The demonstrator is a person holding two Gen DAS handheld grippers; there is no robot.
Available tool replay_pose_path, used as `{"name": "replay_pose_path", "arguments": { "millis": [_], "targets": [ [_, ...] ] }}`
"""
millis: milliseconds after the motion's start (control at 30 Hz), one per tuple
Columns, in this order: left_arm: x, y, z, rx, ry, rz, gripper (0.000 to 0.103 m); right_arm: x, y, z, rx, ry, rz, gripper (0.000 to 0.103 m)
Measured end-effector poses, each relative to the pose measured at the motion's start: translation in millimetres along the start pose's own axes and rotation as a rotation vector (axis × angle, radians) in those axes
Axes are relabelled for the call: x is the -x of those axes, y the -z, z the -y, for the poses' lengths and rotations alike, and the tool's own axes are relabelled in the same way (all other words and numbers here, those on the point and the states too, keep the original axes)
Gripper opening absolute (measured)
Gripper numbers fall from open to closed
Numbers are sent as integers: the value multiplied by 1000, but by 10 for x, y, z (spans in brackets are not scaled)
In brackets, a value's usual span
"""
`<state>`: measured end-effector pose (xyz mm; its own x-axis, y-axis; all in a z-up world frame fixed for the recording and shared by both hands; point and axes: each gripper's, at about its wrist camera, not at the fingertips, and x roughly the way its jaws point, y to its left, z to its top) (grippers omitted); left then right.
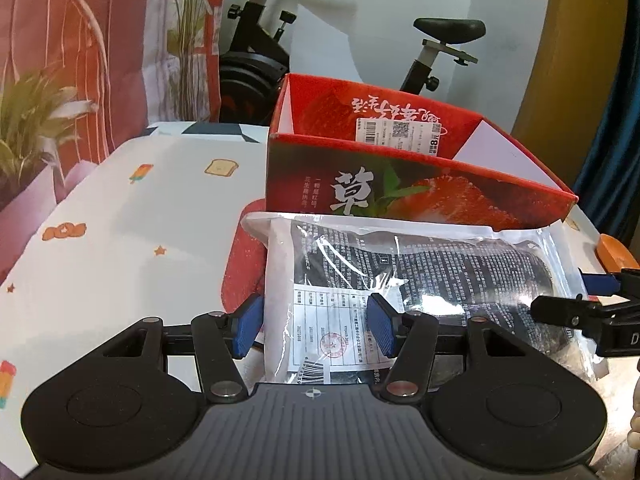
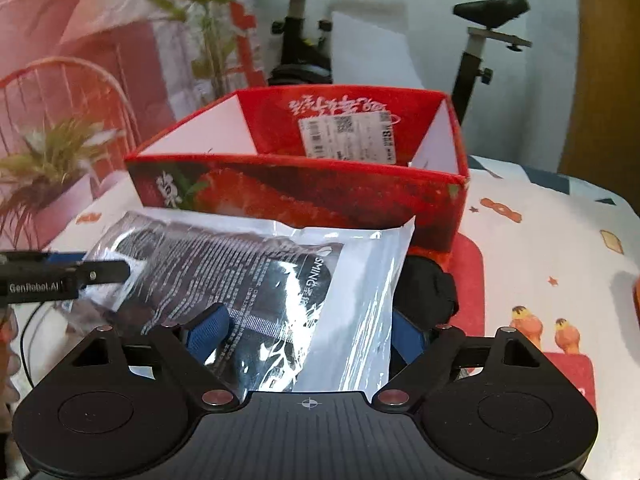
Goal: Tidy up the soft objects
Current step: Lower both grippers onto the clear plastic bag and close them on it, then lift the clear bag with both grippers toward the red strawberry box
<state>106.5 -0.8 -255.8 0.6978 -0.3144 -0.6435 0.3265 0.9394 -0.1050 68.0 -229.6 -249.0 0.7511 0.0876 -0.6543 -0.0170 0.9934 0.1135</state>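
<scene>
A clear plastic bag (image 1: 400,272) holding a dark folded item and a printed sheet lies in front of the open red strawberry box (image 1: 420,196). My left gripper (image 1: 314,320) grips the bag's left end: one blue pad sits against the bag's left edge and the other presses on its face. The right wrist view shows the same bag (image 2: 256,276) below the box (image 2: 304,196). My right gripper (image 2: 308,320) straddles its right part. Its left pad (image 2: 208,332) rests on the bag and its right pad (image 2: 406,340) stands by the bag's flat, straight edge, so I read it as open.
The box stands on a red mat (image 2: 468,280) on a white patterned tablecloth (image 1: 140,220). A black soft item (image 2: 432,284) lies beside the bag. A potted plant (image 1: 28,128), a red wire chair and an exercise bike (image 1: 256,64) stand behind the table.
</scene>
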Motion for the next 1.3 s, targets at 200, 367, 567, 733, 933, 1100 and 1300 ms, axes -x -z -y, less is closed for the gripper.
{"name": "replay_pose_path", "arguments": {
  "millis": [200,367,567,733,933,1100,1300],
  "targets": [
    [-12,-12,-74,48,40,-13,60,-51,-73,62,-11,-19,-25,83],
    [-54,16,-176,115,90,-29,64,-171,-108,202,-115,-82,-72,86],
    [-168,-118,-304,141,187,-120,66,-237,-275,171,-77,-102,-122,71],
    [-286,-309,-462,60,296,-219,65,-237,-395,93,71,-111,-169,62],
    [-436,-447,-468,-77,332,-272,67,-244,-445,99,125,-138,-208,60],
    [-534,-635,-476,-86,311,-277,67,-316,-514,140,137,-167,-260,60],
    [-530,-596,-392,-99,287,-249,64,-282,-523,40,199,-148,-266,57]
  ]
}}
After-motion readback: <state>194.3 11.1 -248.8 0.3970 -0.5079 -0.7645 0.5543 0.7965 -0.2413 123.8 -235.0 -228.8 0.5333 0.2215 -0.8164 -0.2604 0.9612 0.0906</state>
